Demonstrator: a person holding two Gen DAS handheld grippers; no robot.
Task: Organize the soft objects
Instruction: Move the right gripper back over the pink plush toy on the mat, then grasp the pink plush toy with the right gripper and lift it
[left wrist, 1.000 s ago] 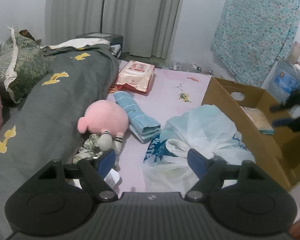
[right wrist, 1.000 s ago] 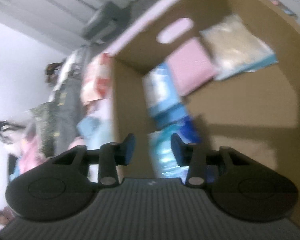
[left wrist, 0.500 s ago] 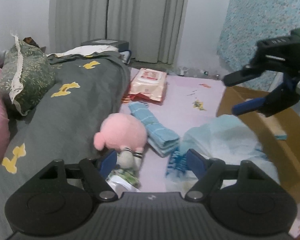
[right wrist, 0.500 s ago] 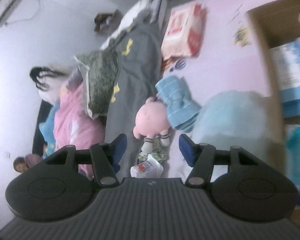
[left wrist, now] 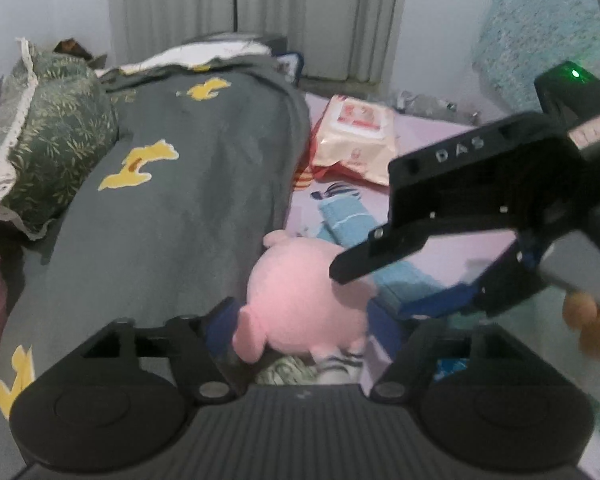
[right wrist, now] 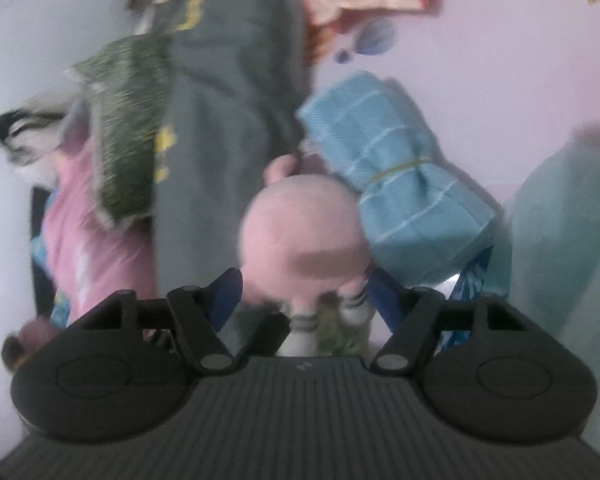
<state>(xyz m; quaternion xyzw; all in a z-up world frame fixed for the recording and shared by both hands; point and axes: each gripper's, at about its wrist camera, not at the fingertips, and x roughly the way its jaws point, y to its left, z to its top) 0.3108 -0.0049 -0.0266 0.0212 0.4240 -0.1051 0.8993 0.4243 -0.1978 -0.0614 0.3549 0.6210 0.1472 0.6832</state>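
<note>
Currently catalogued: pink plush (left wrist: 300,304) at lower centre, beside the blue towel (right wrist: 400,184). It is framed by the opening left gripper (left wrist: 300,324) and opening right gripper (right wrist: 300,292), neither pressing. Step judged: reaching to pick. Closure on the plush is required next.

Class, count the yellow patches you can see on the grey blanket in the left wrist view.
4: one near the top, one mid-blanket, two at the lower left edge. Others may be hidden by folds.

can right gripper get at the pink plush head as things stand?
Probably yes. The right gripper, jaws opening, already straddles the pink plush with nothing between. Only the blue towel roll crowds one side, and the left gripper converges on the plush too.
</note>
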